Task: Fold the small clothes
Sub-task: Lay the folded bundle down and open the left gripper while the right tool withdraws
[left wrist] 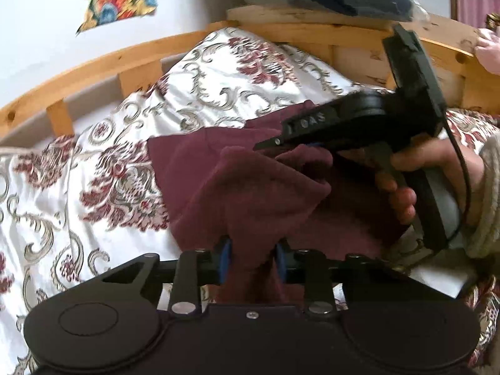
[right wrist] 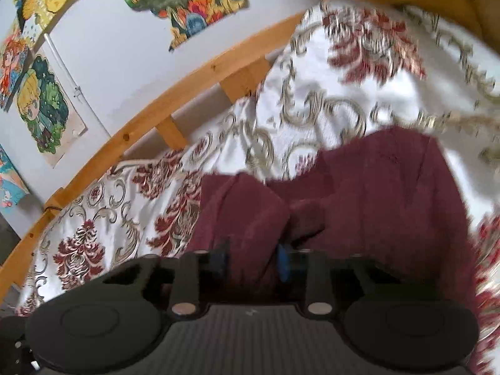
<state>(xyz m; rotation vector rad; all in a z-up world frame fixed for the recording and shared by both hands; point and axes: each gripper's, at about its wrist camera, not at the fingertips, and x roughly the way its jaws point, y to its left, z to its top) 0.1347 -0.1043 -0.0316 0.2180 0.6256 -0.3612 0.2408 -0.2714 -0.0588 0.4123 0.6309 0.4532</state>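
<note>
Two tools grip one maroon garment (left wrist: 250, 193) on the patterned bedspread (left wrist: 93, 162): left tool (left wrist: 253, 259) and right tool (right wrist: 252, 259) each pinch raised fabric, seemingly to carry a fold across

Bedroom: wooden bed frame (right wrist: 175, 93); floral bedspread (left wrist: 218, 72); cartoon posters (right wrist: 43, 106).

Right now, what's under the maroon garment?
The maroon garment lies on the floral bedspread, which shows all round it. Both claws, left claw and right claw, pinch its fabric. What lies directly beneath is covered.
</note>
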